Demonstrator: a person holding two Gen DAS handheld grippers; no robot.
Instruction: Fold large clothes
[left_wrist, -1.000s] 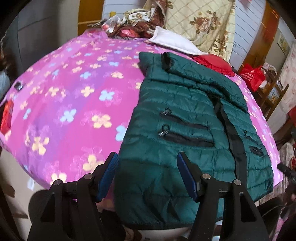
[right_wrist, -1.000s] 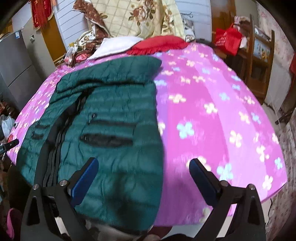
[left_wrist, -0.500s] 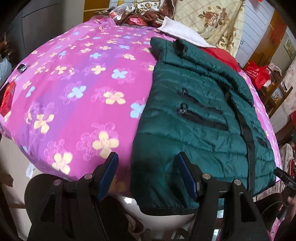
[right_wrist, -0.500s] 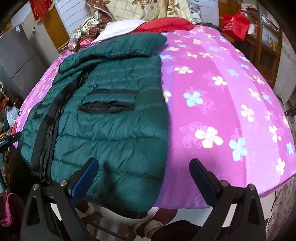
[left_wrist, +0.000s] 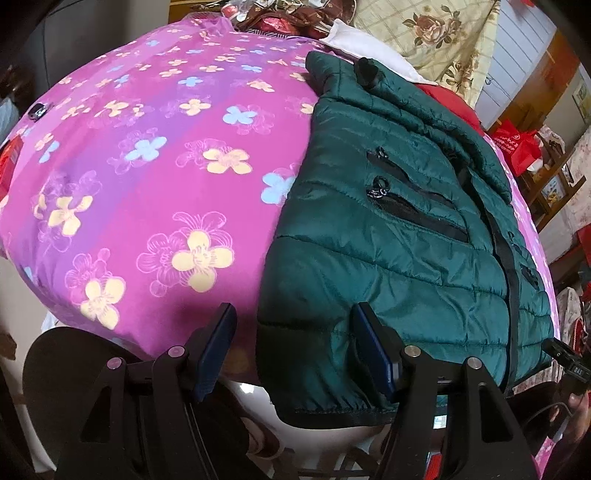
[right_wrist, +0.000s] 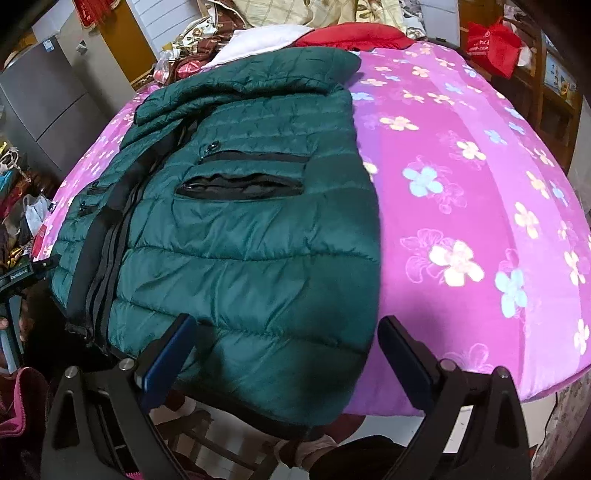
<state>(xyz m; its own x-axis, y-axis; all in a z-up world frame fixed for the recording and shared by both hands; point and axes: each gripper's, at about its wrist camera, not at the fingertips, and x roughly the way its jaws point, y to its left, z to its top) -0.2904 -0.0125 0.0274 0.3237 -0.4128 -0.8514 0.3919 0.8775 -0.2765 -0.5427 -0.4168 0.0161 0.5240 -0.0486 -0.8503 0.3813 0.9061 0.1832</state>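
A dark green quilted jacket lies front-up on a pink flowered bedspread, zip closed, its hem hanging over the near edge. It also shows in the right wrist view. My left gripper is open, its jaws standing either side of the hem's left corner, with no grip on it. My right gripper is open wide around the hem's right corner. The sleeves are hidden.
Pillows and piled cloth lie at the far end of the bed. A red bag and wooden shelves stand at the right. A grey cabinet stands at the left. The bedspread spreads right of the jacket.
Both grippers have drawn back and down toward the near edge of the bed. The jacket's hem now hangs between their open jaws. The jacket has not moved.
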